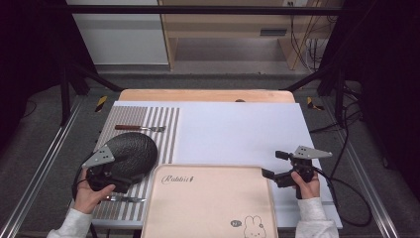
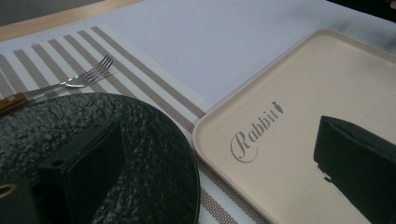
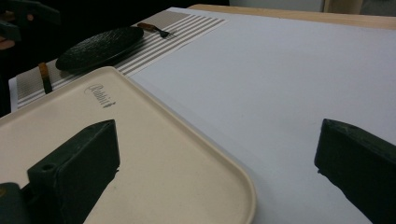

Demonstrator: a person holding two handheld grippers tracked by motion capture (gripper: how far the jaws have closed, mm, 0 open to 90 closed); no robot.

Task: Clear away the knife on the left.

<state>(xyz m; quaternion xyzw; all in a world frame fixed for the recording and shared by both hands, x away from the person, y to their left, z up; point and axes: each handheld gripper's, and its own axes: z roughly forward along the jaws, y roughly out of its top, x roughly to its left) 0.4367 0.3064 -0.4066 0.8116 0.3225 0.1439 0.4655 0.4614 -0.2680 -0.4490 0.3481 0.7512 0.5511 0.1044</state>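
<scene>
Black and rough-textured, the round plate (image 1: pixel 130 154) lies on the striped placemat (image 1: pixel 163 130), just to the left of the cream tray (image 1: pixel 208 201), its right edge close to the tray's left rim but apart from it. The left gripper (image 1: pixel 110 174) hangs over the near-left part of that plate; in the left gripper view its jaws stand wide apart, one above the plate (image 2: pixel 140 154) and the other above the tray (image 2: pixel 289 154), with nothing between them. A fork (image 1: pixel 140 128) with a wooden handle rests on the placemat on the far side of the plate from the tray's near edge, tines pointing right; a knife (image 1: pixel 125 199) lies on the placemat just left of the tray's near-left side. The right gripper (image 1: pixel 275 166) is held just off the tray's far right corner, over the white table cover (image 1: pixel 237 129). In the right gripper view its jaws are spread too, one over the tray (image 3: pixel 177 177), the other over the white cover (image 3: pixel 280 84), holding nothing.
</scene>
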